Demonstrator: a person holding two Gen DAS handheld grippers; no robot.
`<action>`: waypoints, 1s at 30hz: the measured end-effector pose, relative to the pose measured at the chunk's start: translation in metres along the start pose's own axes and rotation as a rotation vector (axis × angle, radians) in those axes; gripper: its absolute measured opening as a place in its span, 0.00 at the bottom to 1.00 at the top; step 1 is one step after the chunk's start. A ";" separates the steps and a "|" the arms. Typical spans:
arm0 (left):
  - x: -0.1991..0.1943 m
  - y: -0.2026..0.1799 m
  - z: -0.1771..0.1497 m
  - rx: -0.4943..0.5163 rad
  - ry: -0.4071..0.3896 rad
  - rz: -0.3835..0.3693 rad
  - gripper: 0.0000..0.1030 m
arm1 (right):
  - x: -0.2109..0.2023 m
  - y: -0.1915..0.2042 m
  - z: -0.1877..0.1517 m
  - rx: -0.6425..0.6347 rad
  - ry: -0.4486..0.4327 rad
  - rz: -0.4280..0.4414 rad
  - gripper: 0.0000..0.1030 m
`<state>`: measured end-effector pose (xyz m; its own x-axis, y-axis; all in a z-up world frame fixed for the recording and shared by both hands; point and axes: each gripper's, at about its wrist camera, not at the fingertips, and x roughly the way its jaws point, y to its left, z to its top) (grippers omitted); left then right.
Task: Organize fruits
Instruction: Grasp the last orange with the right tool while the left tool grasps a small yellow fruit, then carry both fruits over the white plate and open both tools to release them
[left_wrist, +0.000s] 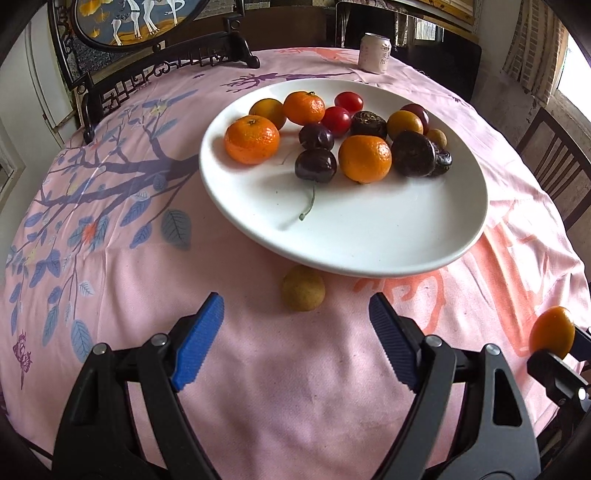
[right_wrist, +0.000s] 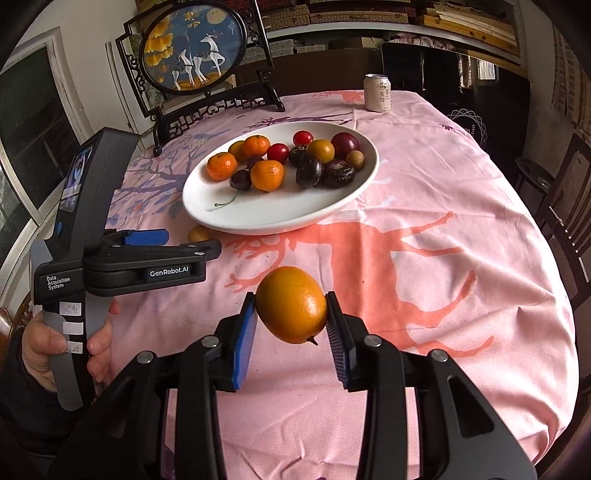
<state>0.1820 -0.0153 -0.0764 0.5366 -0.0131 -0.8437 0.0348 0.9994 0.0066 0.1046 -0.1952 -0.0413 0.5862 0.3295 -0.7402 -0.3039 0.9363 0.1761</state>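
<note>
A white plate (left_wrist: 369, 243) holds several fruits: tangerines, dark cherries, red tomatoes and yellow plums. It also shows in the right wrist view (right_wrist: 258, 218). A small tan fruit (left_wrist: 303, 288) lies on the pink cloth just before the plate's near rim, also in the right wrist view (right_wrist: 198, 234). My left gripper (left_wrist: 295, 314) is open and empty, its tips just short of that fruit. My right gripper (right_wrist: 291, 306) is shut on an orange-yellow fruit (right_wrist: 291, 304), held above the cloth; it shows at the right edge of the left wrist view (left_wrist: 552, 332).
A drink can (right_wrist: 377, 92) stands at the table's far edge. A framed round deer picture on a black stand (right_wrist: 192, 55) sits at the far left. Dark chairs (right_wrist: 569, 206) stand to the right of the table.
</note>
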 end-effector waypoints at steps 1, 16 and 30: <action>0.002 0.000 0.000 0.001 0.001 0.002 0.78 | 0.000 -0.001 0.000 0.006 -0.001 0.003 0.36; -0.002 0.005 -0.002 -0.016 -0.020 -0.063 0.23 | -0.005 -0.003 0.002 0.029 -0.004 0.003 0.36; -0.066 0.024 -0.016 -0.031 -0.099 -0.128 0.23 | 0.003 0.006 0.008 0.014 0.023 0.003 0.36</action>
<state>0.1335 0.0097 -0.0291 0.6097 -0.1424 -0.7798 0.0835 0.9898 -0.1155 0.1105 -0.1878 -0.0378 0.5674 0.3298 -0.7545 -0.2951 0.9369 0.1876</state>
